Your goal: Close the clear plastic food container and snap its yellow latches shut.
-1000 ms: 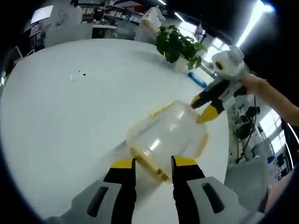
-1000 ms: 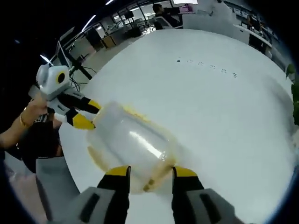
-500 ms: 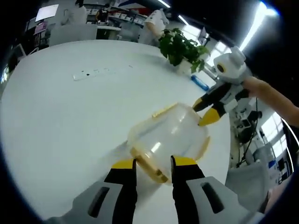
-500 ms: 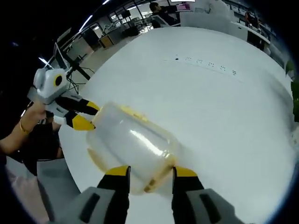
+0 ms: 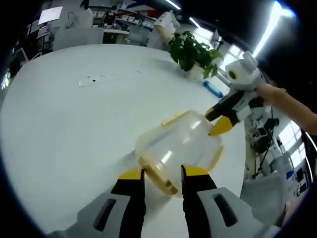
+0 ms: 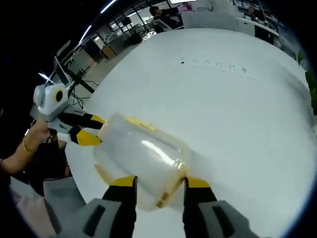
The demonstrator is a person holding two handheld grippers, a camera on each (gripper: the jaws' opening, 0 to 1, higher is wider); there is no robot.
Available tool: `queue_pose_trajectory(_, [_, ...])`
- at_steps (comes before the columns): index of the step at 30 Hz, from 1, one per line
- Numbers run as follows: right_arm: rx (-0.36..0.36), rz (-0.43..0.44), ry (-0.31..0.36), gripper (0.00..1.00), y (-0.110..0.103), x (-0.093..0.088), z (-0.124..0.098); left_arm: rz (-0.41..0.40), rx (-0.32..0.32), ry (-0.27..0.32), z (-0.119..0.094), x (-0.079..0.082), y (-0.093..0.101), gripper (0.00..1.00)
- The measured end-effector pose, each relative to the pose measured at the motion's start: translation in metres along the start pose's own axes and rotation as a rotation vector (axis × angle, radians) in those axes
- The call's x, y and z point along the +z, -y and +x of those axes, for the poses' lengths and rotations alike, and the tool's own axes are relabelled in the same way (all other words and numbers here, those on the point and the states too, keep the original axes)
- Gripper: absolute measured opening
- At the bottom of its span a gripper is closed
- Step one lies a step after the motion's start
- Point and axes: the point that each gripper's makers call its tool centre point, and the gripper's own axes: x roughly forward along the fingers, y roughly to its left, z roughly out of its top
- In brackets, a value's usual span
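Observation:
The clear plastic container [image 5: 178,141] lies on its side on the white table [image 5: 64,129], yellow-rimmed lid end toward me in the left gripper view. My left gripper [image 5: 162,173] is shut on a yellow latch [image 5: 154,171] at that rim. At the container's far end is my right gripper [image 5: 214,119], one finger on each side of it. In the right gripper view, the container [image 6: 141,153] runs away from my right gripper [image 6: 159,182], which is shut on its yellow-edged near end. My left gripper [image 6: 91,130] touches the far end there.
A potted plant [image 5: 190,49] and a blue object [image 5: 212,87] stand near the table's far edge. A white power strip [image 5: 96,78] [image 6: 213,64] lies flat farther out. The table edge is close beside the container, with a grey chair [image 6: 59,198] beyond. A person's hand [image 5: 287,101] holds the right gripper.
Both views have shifted a little with the hands. The container stays held at each end between the two grippers, with the jaws at the same width.

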Motion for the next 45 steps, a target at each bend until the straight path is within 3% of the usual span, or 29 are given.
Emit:
queue_pose_trajectory(2, [-0.005,-0.003,0.012,0.33,-0.010,0.001,0.004,-0.081,0.022,0.011,0.001,0.000,-0.003,0.24])
queue_pose_trajectory(9, [-0.005,0.012,0.040,0.33,-0.008,0.003,0.002,-0.093,0.006,0.049,0.000,0.001,-0.005,0.24])
queue_pose_trajectory(13, [-0.001,0.010,0.033,0.34,-0.005,0.003,0.002,-0.133,-0.002,0.109,0.000,0.000,-0.007,0.23])
queue_pose_trajectory(23, [-0.010,0.015,0.017,0.34,-0.003,0.004,0.001,-0.061,0.045,0.144,-0.002,0.000,-0.001,0.20])
queue_pose_trajectory(28, [-0.007,0.011,0.024,0.34,-0.002,0.003,0.001,-0.073,0.048,0.167,-0.003,0.001,-0.004,0.22])
queue_pose_trajectory(35, [-0.001,0.009,0.033,0.35,-0.001,0.004,0.000,-0.016,0.087,0.170,-0.004,0.004,-0.004,0.25])
queue_pose_trajectory(41, [0.000,-0.017,0.060,0.35,-0.004,0.011,0.004,0.039,0.142,0.130,-0.009,0.005,-0.008,0.27])
queue_pose_trajectory(45, [-0.017,-0.039,0.041,0.34,-0.007,0.013,0.005,-0.017,0.157,0.095,-0.011,0.001,-0.010,0.27])
